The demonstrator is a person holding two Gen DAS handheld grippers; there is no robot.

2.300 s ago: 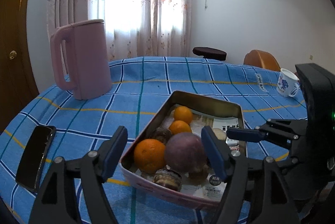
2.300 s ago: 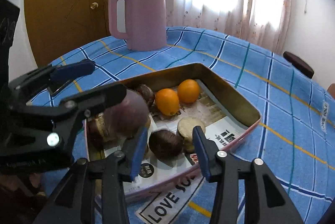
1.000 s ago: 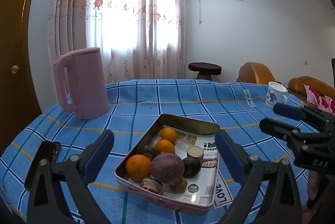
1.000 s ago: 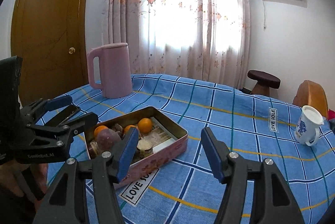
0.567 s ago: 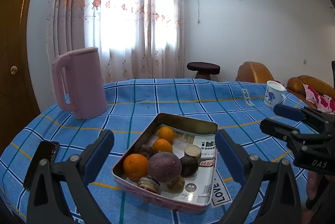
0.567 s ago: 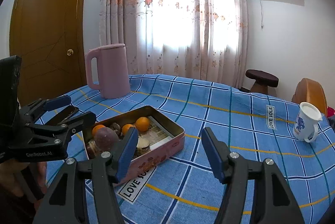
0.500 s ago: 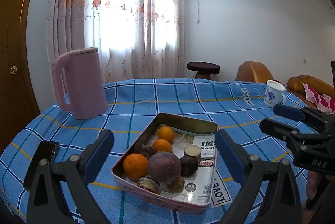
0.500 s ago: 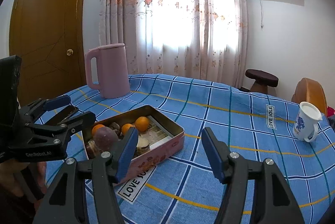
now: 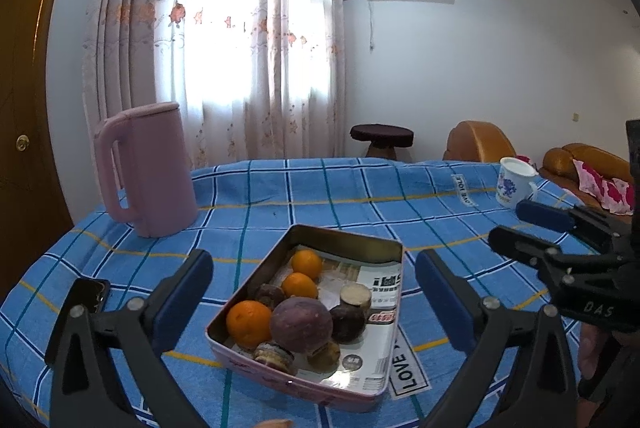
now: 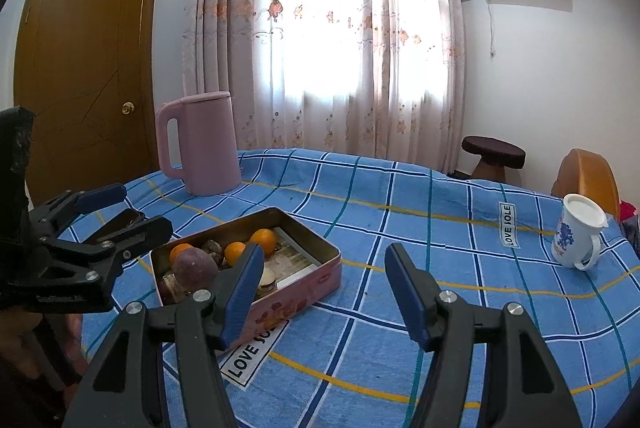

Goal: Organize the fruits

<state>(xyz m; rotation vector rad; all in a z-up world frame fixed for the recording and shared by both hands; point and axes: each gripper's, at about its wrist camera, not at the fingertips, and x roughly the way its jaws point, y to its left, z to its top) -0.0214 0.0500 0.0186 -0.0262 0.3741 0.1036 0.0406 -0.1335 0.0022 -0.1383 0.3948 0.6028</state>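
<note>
A pink metal tin point(image 9: 352, 243) point(image 10: 320, 270) sits on the blue checked tablecloth. In it lie three oranges, the largest at the front left point(image 9: 248, 323), a big purple fruit point(image 9: 301, 324) point(image 10: 195, 268) and several small dark fruits. My left gripper point(image 9: 314, 294) is open and empty, held back from the tin, which lies between its fingers in its view. My right gripper point(image 10: 324, 290) is open and empty, to the right of the tin. Each gripper shows in the other's view, the right point(image 9: 532, 230) and the left point(image 10: 124, 209).
A pink kettle point(image 9: 146, 179) point(image 10: 200, 143) stands at the back left. A black phone point(image 9: 88, 294) lies left of the tin. A white mug with blue print point(image 9: 514, 181) point(image 10: 576, 236) stands at the right. A stool and orange chairs lie beyond the table.
Both grippers pulled back and up from the tin, where they were close over the fruit 2.3 s ago. In the last half second almost nothing moved.
</note>
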